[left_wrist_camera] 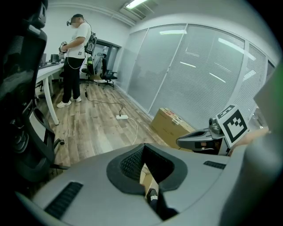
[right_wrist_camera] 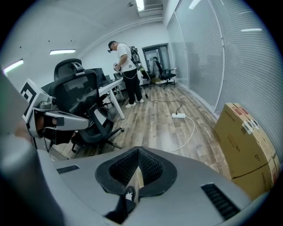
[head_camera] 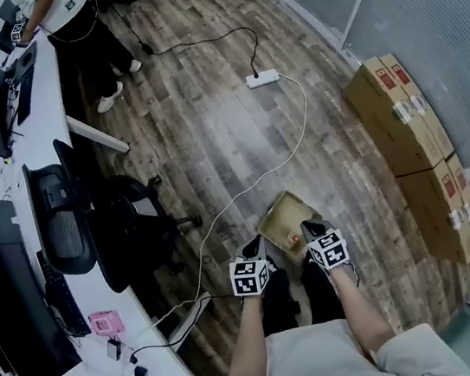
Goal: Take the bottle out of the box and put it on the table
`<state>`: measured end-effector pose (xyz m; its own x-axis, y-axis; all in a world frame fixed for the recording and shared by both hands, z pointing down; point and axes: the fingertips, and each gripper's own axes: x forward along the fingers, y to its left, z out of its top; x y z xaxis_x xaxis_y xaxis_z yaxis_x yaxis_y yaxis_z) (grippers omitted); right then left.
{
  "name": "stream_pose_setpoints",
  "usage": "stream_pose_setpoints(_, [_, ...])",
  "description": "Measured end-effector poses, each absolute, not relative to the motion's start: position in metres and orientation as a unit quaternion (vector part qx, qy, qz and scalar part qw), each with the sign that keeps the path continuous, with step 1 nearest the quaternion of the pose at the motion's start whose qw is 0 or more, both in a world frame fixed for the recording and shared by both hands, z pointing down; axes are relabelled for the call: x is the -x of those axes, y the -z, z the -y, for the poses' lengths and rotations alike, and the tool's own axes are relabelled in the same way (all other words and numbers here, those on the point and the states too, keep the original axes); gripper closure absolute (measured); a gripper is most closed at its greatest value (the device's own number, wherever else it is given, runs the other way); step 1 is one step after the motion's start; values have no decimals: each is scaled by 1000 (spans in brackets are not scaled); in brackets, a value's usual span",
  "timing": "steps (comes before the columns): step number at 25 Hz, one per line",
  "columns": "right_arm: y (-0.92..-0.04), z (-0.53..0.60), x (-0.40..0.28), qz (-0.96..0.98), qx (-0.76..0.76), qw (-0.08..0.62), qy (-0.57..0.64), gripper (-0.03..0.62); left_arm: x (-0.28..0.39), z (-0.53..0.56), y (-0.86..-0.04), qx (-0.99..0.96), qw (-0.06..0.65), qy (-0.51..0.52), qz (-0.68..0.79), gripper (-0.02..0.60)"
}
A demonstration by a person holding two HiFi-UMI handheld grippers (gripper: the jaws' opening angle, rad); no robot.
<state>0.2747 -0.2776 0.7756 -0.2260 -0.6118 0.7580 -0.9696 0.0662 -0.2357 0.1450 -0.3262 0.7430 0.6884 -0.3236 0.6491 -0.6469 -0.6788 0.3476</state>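
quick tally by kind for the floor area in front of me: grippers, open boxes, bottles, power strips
grippers: 2 (left gripper, right gripper)
open box: 1
bottle: 1, inside the open box
power strip: 1
total: 5

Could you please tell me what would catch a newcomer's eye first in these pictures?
First come the left hand-held gripper and the right hand-held gripper, each topped by a black-and-white marker cube, pointing down toward a small open box on the wooden floor, an orange-topped bottle inside. Then the stacked cardboard cartons at the right and another person by the desks, top left.
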Motion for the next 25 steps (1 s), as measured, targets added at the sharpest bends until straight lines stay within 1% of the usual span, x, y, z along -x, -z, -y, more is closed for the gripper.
stream_pose_setpoints(5, [-802,281,-270,675,-585,240,-381,556,-144,342,-774,-876,289,-290,255,568])
stream_pose_setpoints(11, [-858,272,-265,662,-582,262,-394,556,-148,340,-825,-874,299,-299,241,568])
stream_pose_setpoints(16, [-933,266,-277,648,-583,285,-398,556,-156,336,-888,-872,300,-310,232,568])
stream_pose_setpoints(25, [-1089,214,-282,628,-554,335,-432,554,-166,291,-1025,-863,301,-353,199,568])
